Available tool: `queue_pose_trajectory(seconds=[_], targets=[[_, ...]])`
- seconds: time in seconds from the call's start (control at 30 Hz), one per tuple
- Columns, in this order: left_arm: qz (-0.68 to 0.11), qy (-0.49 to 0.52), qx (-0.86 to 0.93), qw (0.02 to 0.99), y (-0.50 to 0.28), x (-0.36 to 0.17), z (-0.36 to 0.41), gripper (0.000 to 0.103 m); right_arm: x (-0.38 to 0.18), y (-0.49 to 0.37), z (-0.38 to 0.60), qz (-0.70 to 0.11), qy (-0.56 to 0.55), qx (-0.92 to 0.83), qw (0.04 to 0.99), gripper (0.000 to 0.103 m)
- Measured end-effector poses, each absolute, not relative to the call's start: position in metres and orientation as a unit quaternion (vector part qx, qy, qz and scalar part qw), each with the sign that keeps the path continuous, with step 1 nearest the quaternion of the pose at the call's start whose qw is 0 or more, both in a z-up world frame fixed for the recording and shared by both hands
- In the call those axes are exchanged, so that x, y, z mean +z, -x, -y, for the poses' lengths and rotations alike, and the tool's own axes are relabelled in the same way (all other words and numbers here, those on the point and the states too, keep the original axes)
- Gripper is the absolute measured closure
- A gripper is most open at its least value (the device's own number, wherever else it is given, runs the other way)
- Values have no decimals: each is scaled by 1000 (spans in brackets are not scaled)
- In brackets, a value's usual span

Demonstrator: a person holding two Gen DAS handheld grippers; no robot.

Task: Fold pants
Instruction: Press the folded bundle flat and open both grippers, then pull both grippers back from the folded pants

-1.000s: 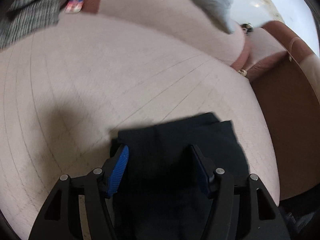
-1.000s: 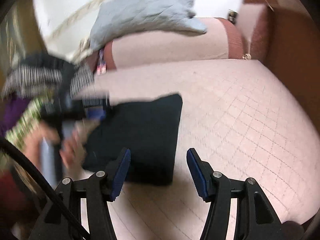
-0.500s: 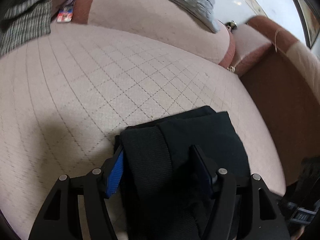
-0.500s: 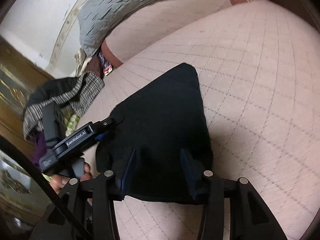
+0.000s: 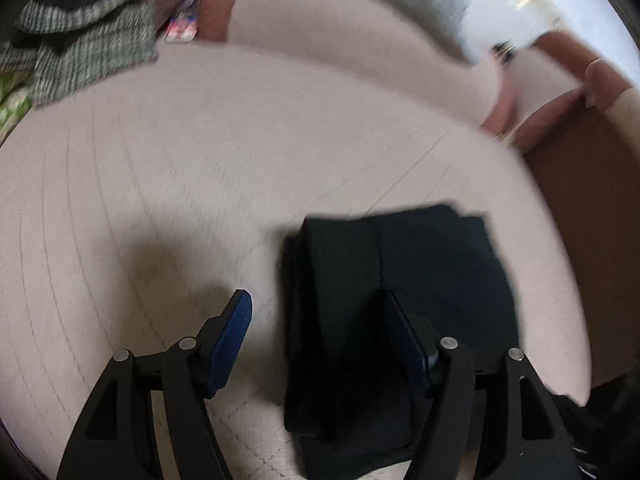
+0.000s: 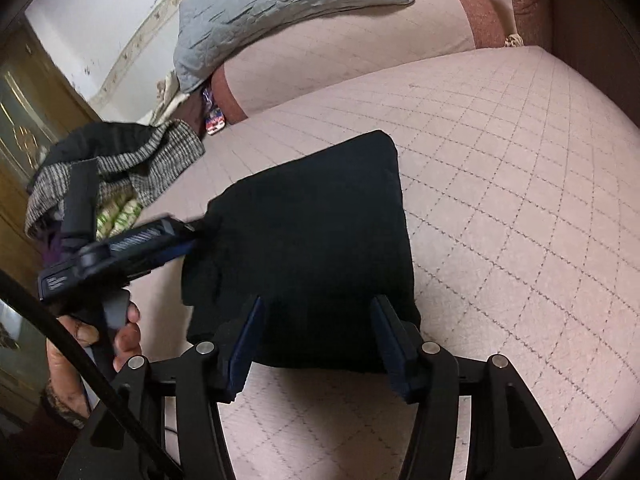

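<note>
1. No readable text anywhere in the left wrist view; it's all motion blur
2. Right wrist view: the left gripper (image 6: 188, 240) carries a pale printed label on its black body, but the lettering is smeared and can't be made out
3. A small red, white and blue card (image 6: 215, 119) sits at the foot of the sofa backrest (image 6: 340, 68); a pattern shows, no legible words
4. The same card (image 5: 182, 32) turns up in the left wrist view, blurred, nothing to read
</note>
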State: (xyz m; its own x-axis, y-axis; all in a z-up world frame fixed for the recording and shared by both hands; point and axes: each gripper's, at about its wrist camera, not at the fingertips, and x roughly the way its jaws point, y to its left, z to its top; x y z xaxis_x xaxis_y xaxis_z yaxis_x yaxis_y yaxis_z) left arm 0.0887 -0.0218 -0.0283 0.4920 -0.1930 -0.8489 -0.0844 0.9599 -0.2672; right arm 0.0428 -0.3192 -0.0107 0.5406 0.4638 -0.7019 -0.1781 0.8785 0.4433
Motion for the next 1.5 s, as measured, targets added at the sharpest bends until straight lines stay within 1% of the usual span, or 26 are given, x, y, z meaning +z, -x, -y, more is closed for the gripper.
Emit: queue_pose_trajectory(seconds=[0.07, 0.13, 0.37, 0.47, 0.7, 1.07, 1.5], targets=[[-508, 161, -33, 846, -87, -33, 19, 35, -4, -40, 318, -437, -154, 184, 867, 42], [-502, 167, -29, 848, -80, -25, 15, 35, 2, -34, 320, -430, -155, 186, 870, 41], [-462, 120, 1, 879, -21, 11, 25, 34, 10, -12, 330, -413, -161, 162, 882, 40], [-456, 103, 19, 884, 6, 11, 33, 33, 11, -3, 327, -410, -152, 152, 886, 39], [-476, 64, 14, 877, 39, 0, 58, 33, 4, 8, 325, -423, -137, 117, 888, 36], [-446, 33, 14, 894, 55, 19, 71, 33, 8, 21, 328, -414, -121, 96, 897, 32], [-460, 31, 9, 887, 50, 11, 74, 33, 10, 17, 327, -407, -114, 93, 902, 31]])
